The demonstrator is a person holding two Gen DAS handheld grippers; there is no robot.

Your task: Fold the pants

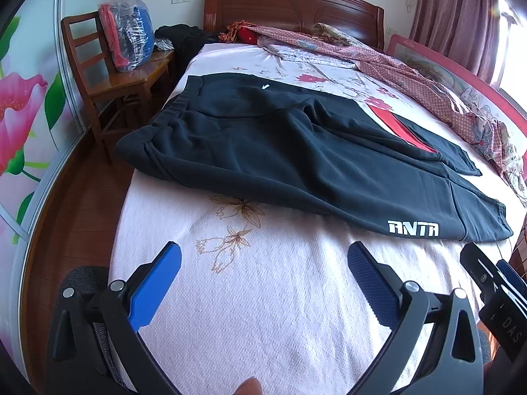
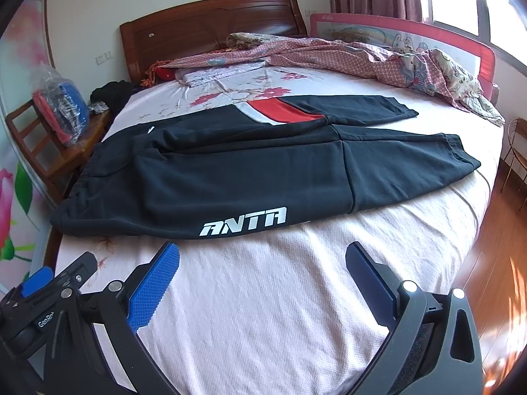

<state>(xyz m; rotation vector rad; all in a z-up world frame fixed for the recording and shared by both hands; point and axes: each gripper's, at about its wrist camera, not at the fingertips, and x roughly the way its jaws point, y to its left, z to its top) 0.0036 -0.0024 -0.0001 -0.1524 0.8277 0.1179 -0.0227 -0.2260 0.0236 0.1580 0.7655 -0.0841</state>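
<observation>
Black pants (image 1: 280,151) with a white ANTA logo (image 1: 413,228) and a red and white panel (image 1: 395,125) lie spread flat across the bed, waistband to the left, leg cuffs to the right. They also show in the right wrist view (image 2: 247,171). My left gripper (image 1: 263,263) is open and empty, above the bedsheet short of the pants' near edge. My right gripper (image 2: 262,263) is open and empty, just short of the logo (image 2: 243,221). The right gripper shows at the left wrist view's right edge (image 1: 494,283).
The bed has a pale pink sheet (image 1: 263,312) and a wooden headboard (image 1: 290,3). A crumpled patterned quilt (image 2: 378,56) lies at the far side by a pink bed rail (image 2: 395,33). A wooden chair (image 1: 108,75) with a plastic bag of clothes (image 1: 126,29) stands left.
</observation>
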